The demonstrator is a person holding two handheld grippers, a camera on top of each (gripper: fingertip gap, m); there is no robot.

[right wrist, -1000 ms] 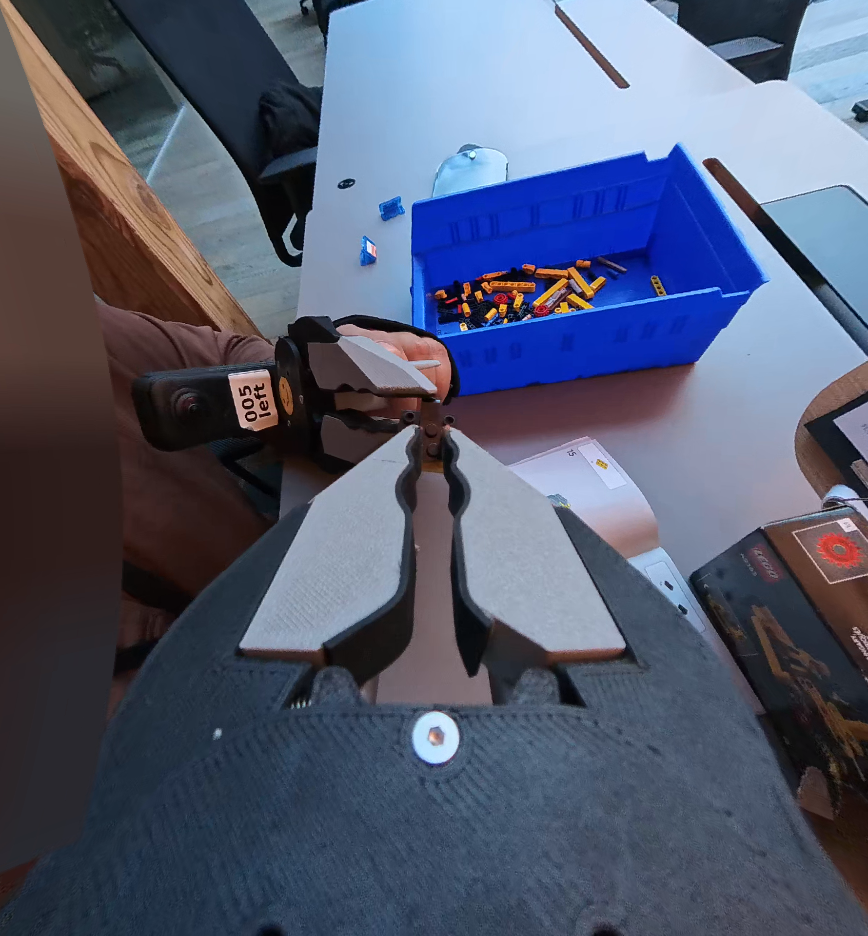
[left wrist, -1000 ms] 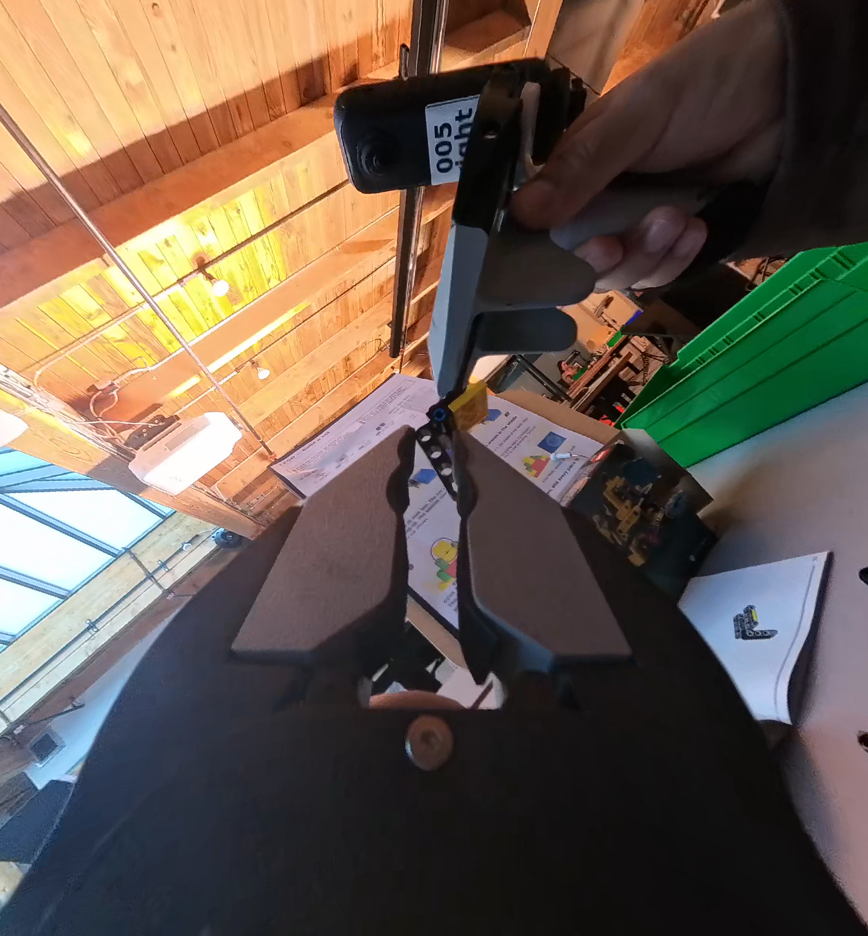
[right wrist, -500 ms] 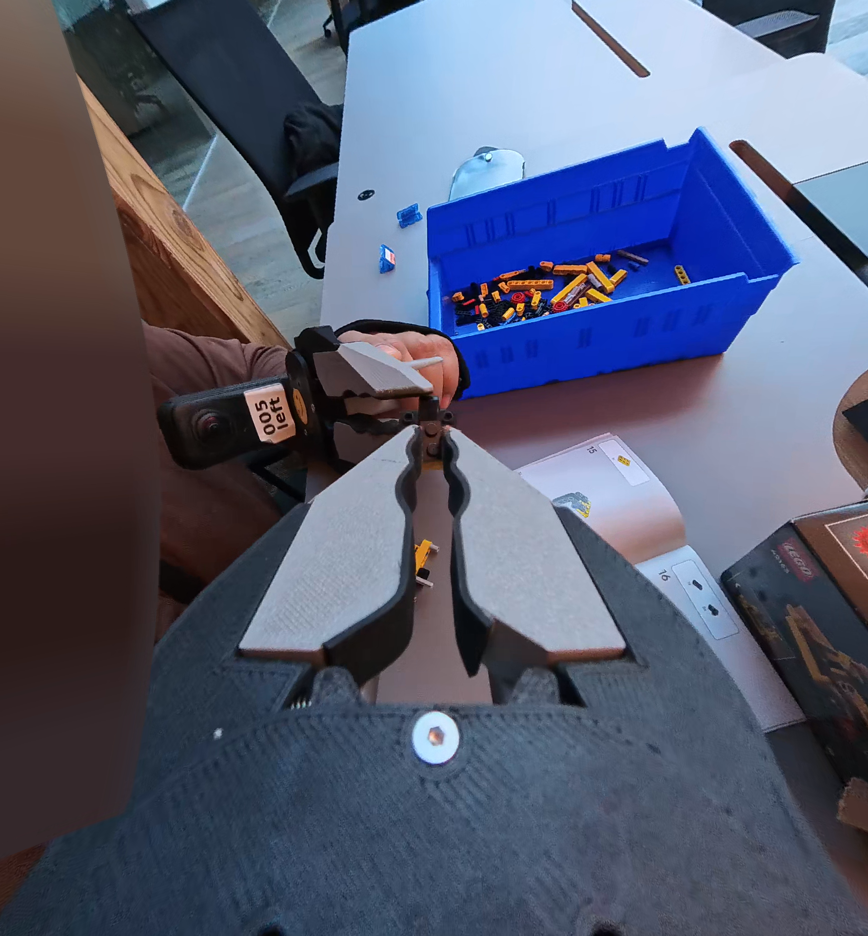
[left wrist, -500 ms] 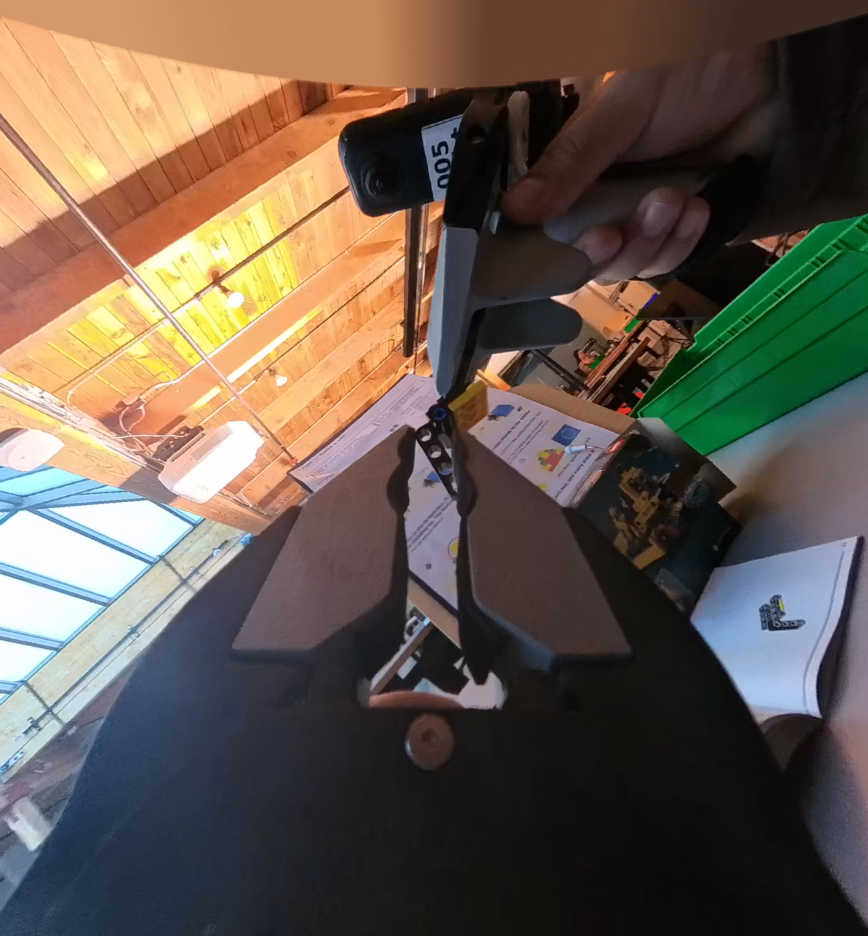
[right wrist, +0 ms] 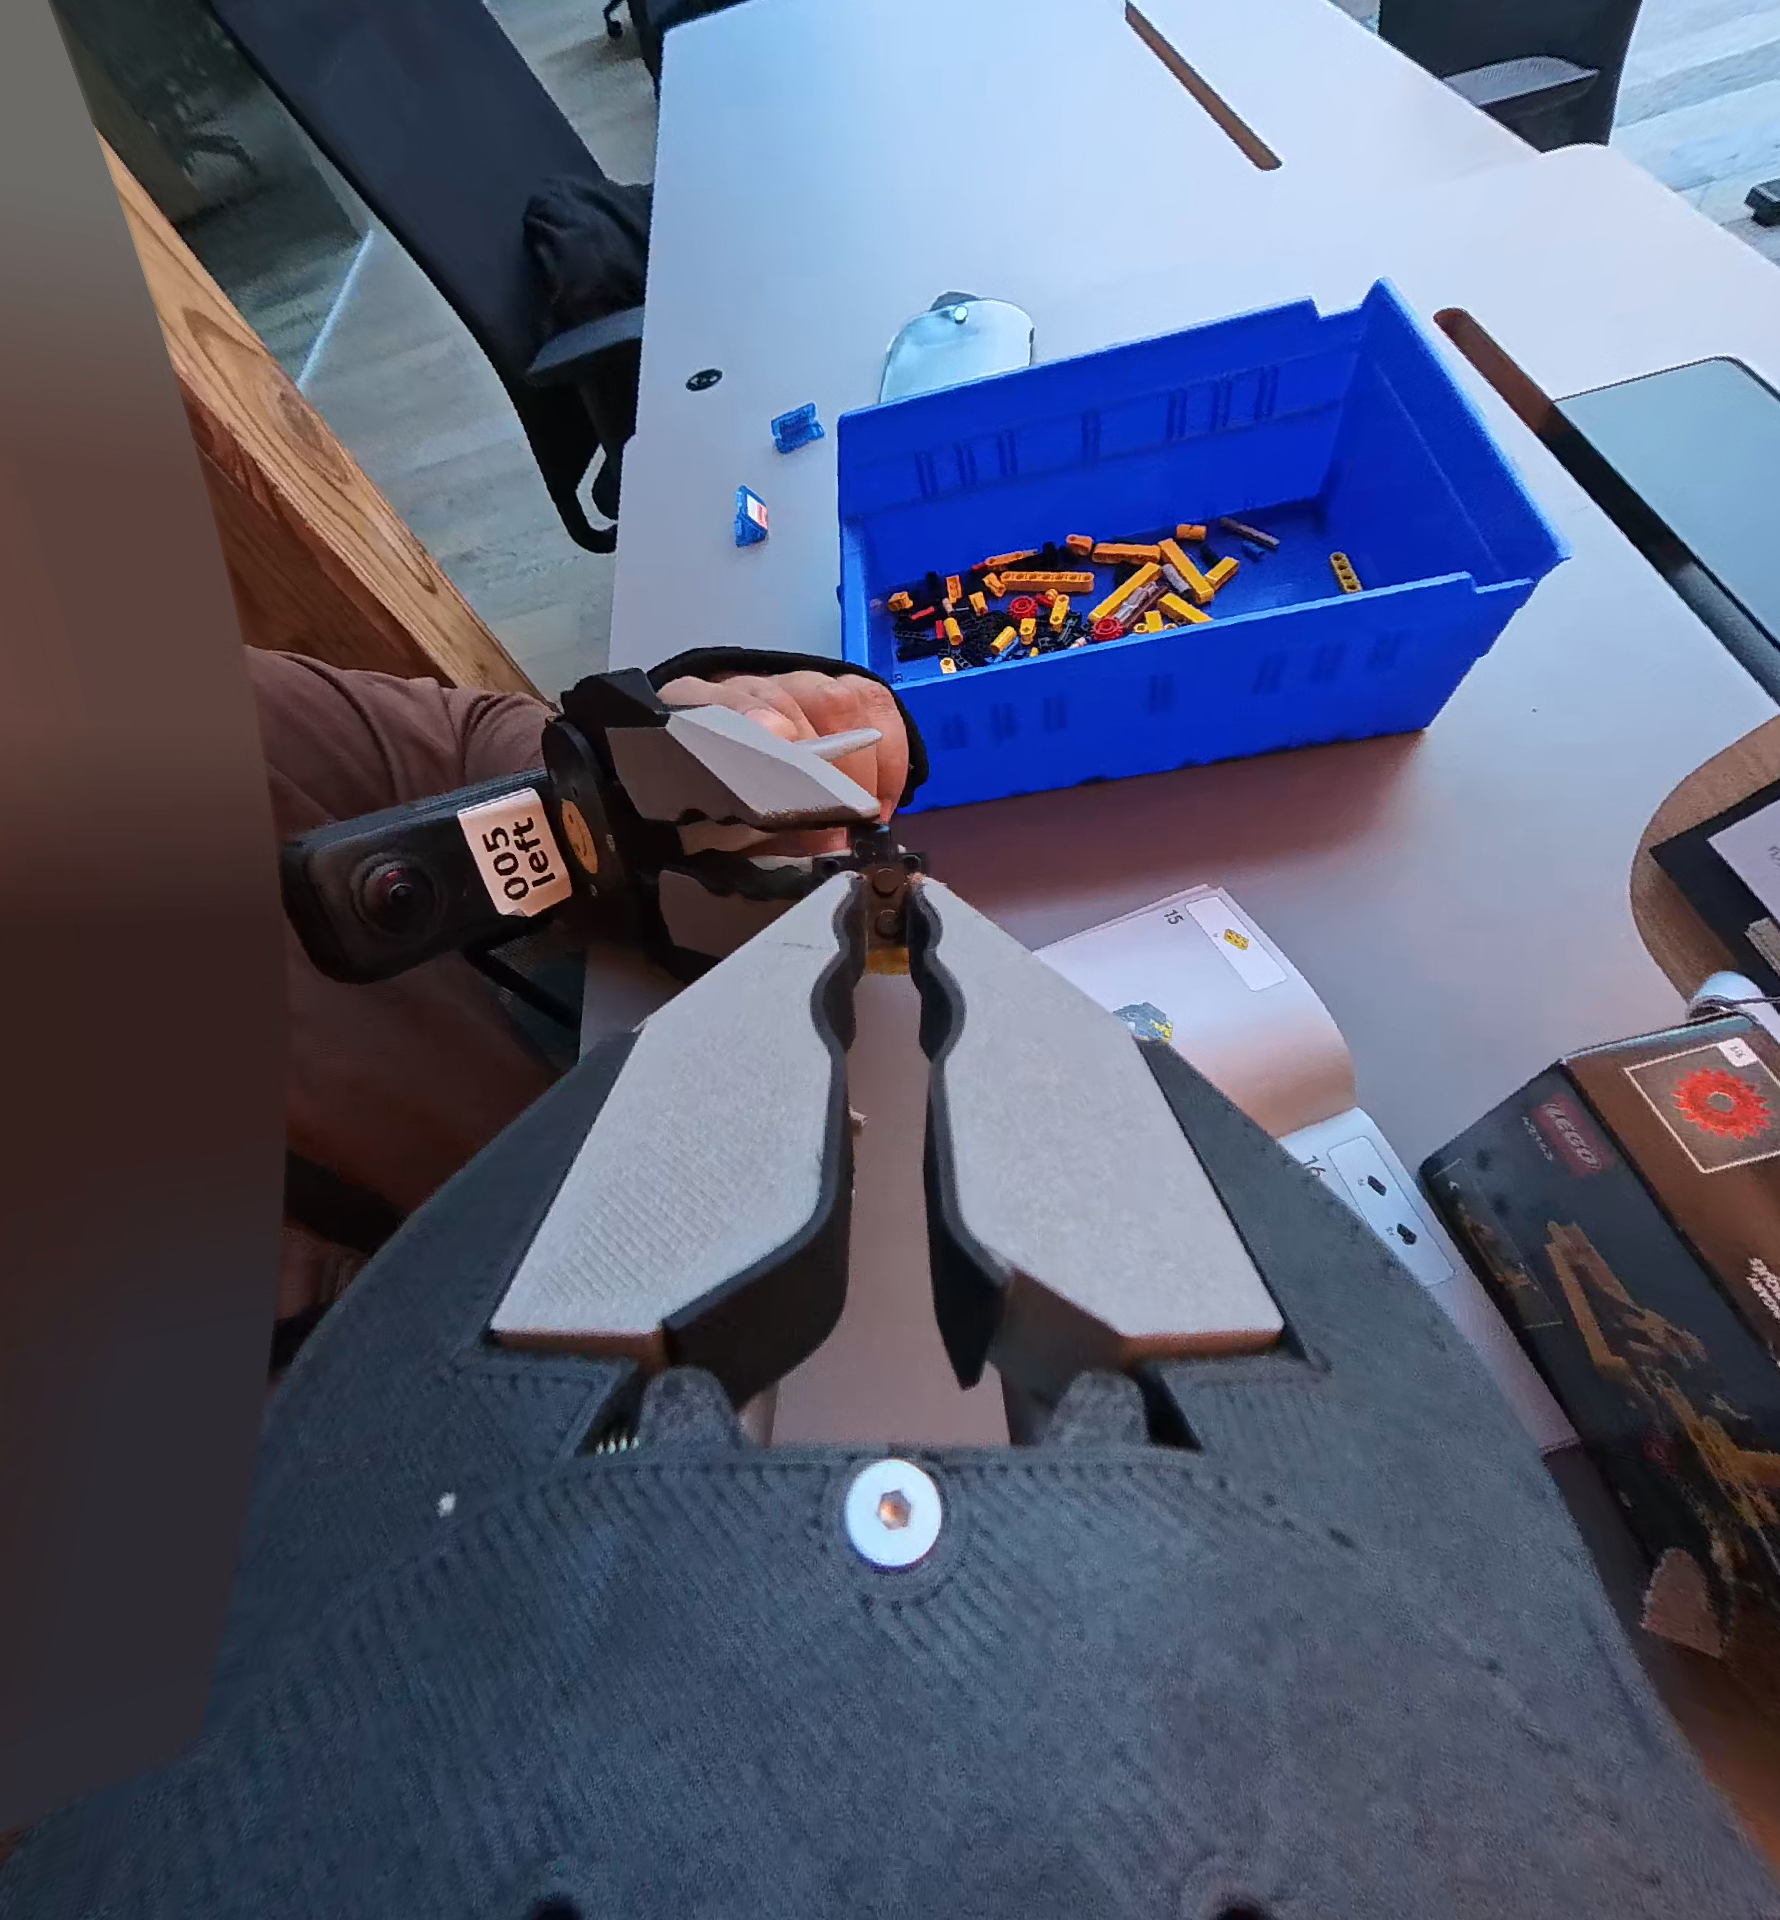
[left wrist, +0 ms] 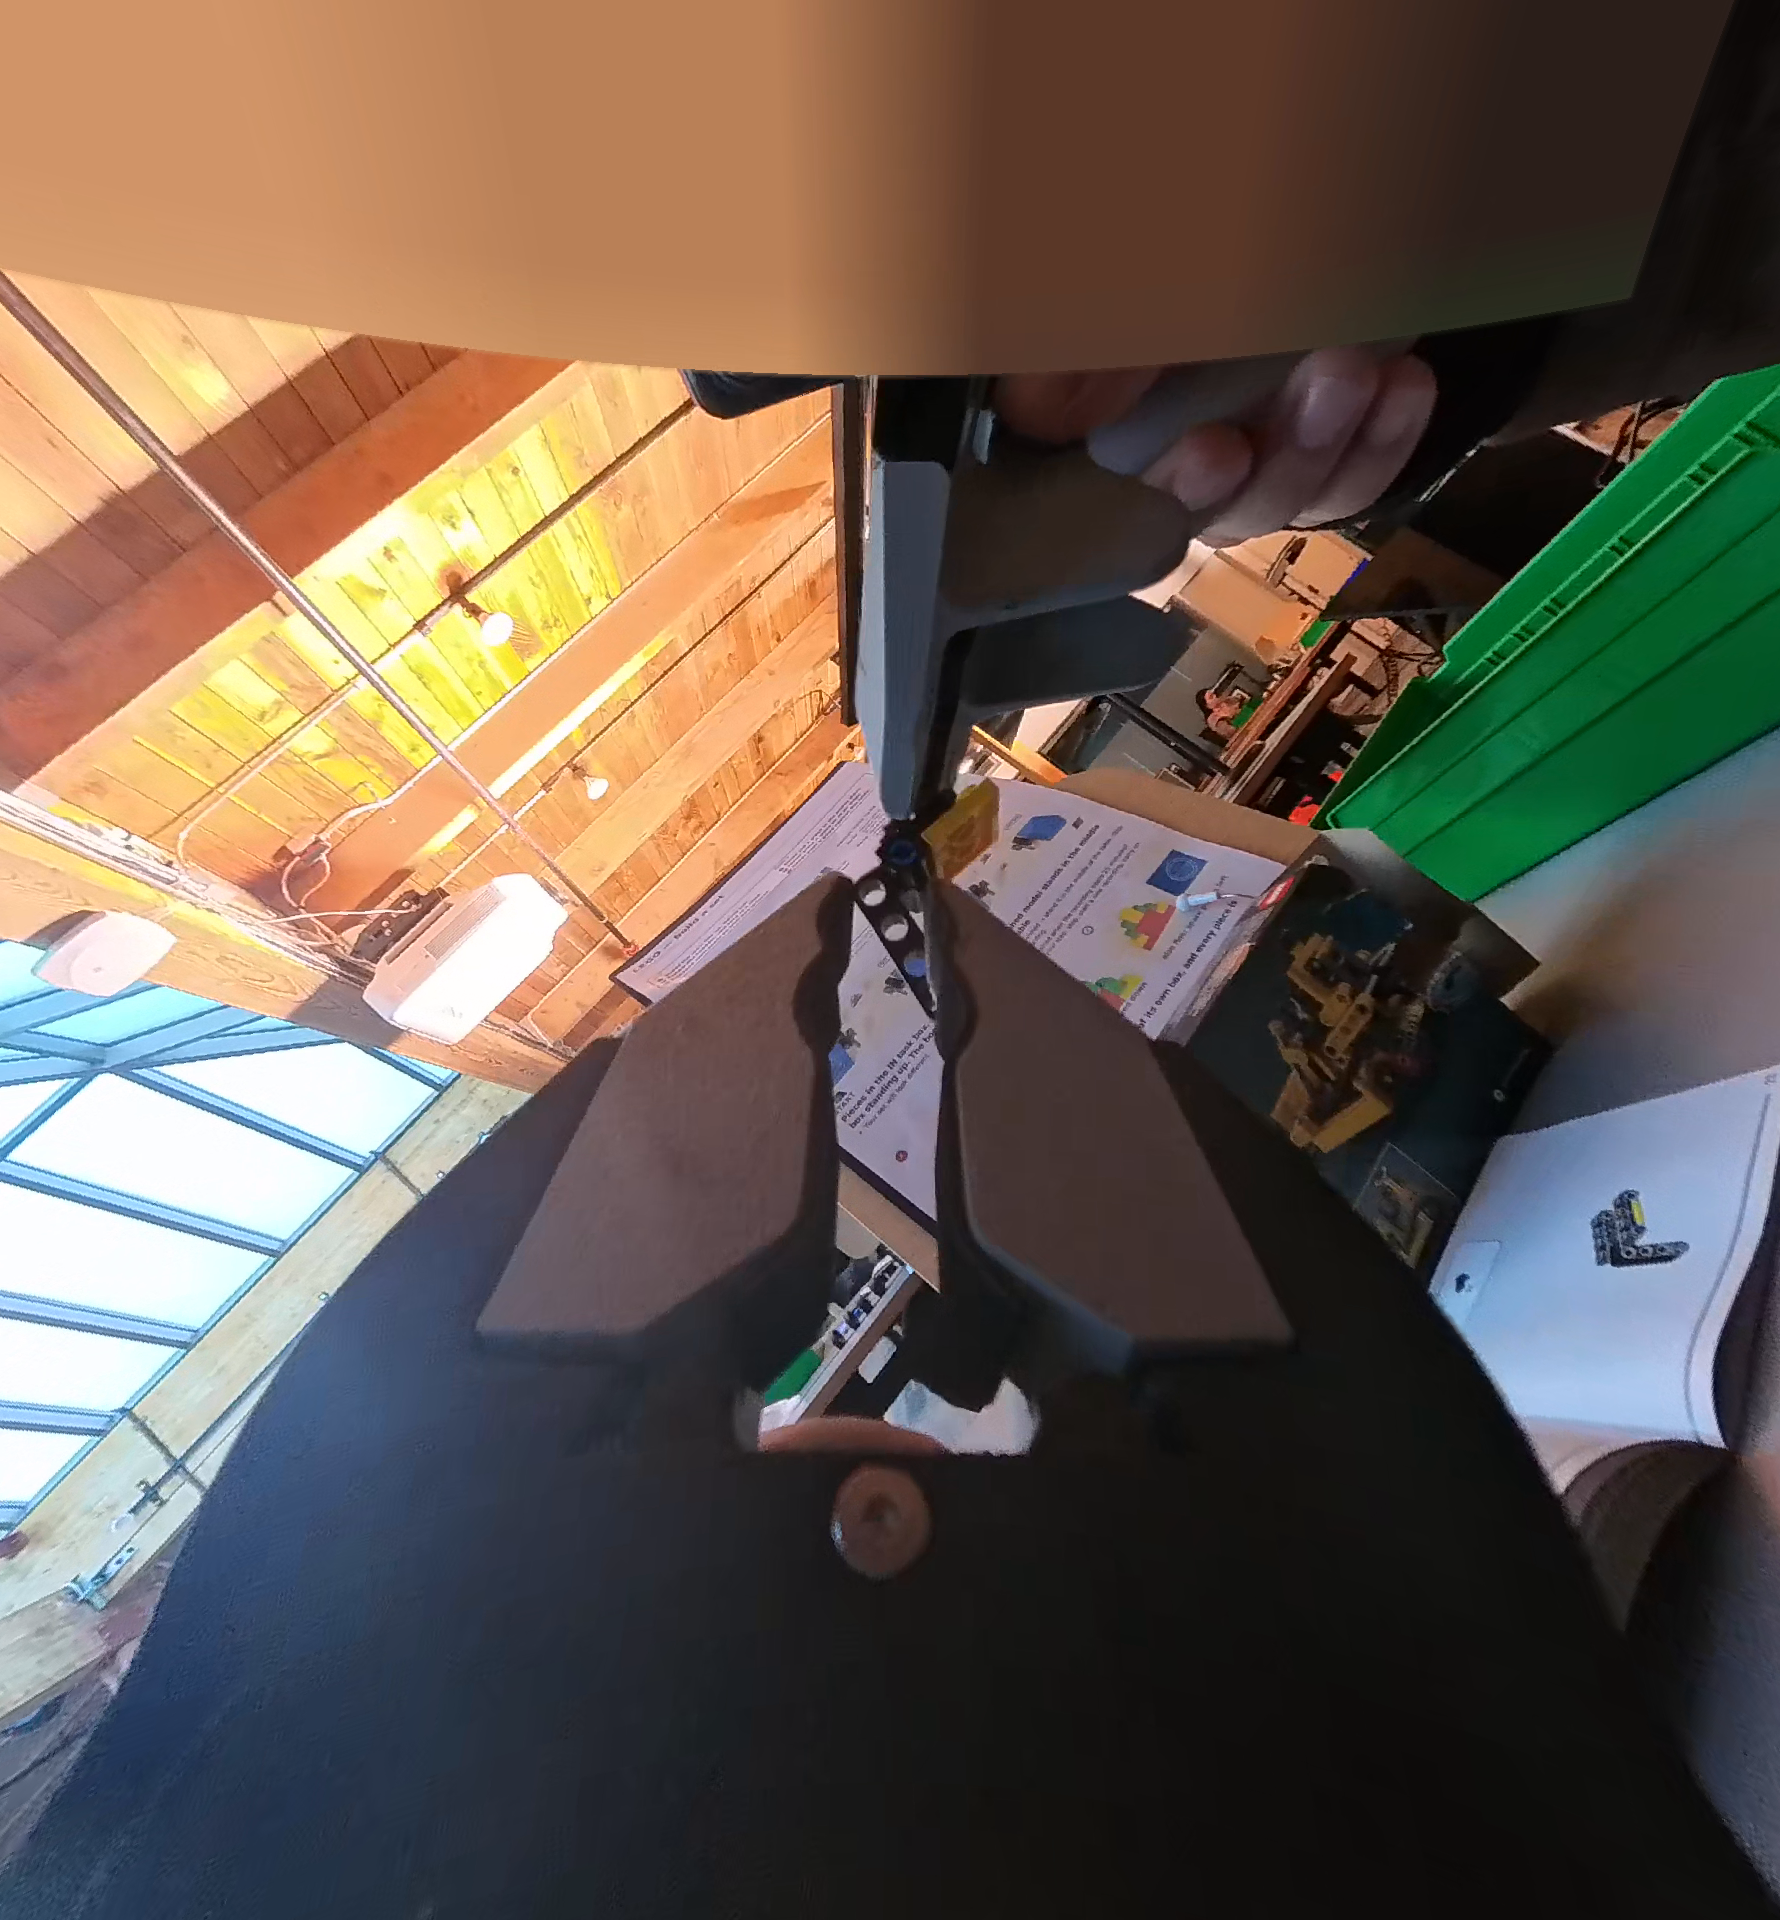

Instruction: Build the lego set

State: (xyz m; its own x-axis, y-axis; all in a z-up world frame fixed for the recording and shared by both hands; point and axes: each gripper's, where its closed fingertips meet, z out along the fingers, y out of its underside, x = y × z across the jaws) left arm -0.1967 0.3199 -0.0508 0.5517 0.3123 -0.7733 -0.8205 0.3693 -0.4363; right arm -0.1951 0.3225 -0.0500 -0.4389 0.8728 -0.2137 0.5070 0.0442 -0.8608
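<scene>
Both wrist views have tilted since a second ago: the blurred patch now fills the top of the left view, hiding the far gripper's camera, while the grippers stay joined at the same small piece.

Largest on the grey table (right wrist: pixel 1125 208) is the blue bin (right wrist: pixel 1416 665), at 1 o'clock in the right view, with loose yellow, black and red lego pieces (right wrist: pixel 1062 603) heaped on its floor. An open instruction booklet (right wrist: pixel 1218 997) lies at 3 o'clock from the fingertips, the dark set box (right wrist: pixel 1696 1299) at 4 o'clock, cut off by the frame edge.

Right gripper (right wrist: pixel 884 904) is nearly closed, pinching a small yellow-and-black assembly (right wrist: pixel 886 914); its yellow block is mostly hidden between the fingers. Left gripper (left wrist: pixel 891 935) is likewise almost closed on a black holed beam (left wrist: pixel 901 925) with a blue pin (left wrist: pixel 901 852) at its top, the yellow block (left wrist: pixel 964 836) at 1 o'clock from it. Both grippers meet tip to tip in the air above the table's near edge. How the parts connect is too small to make out.
</scene>
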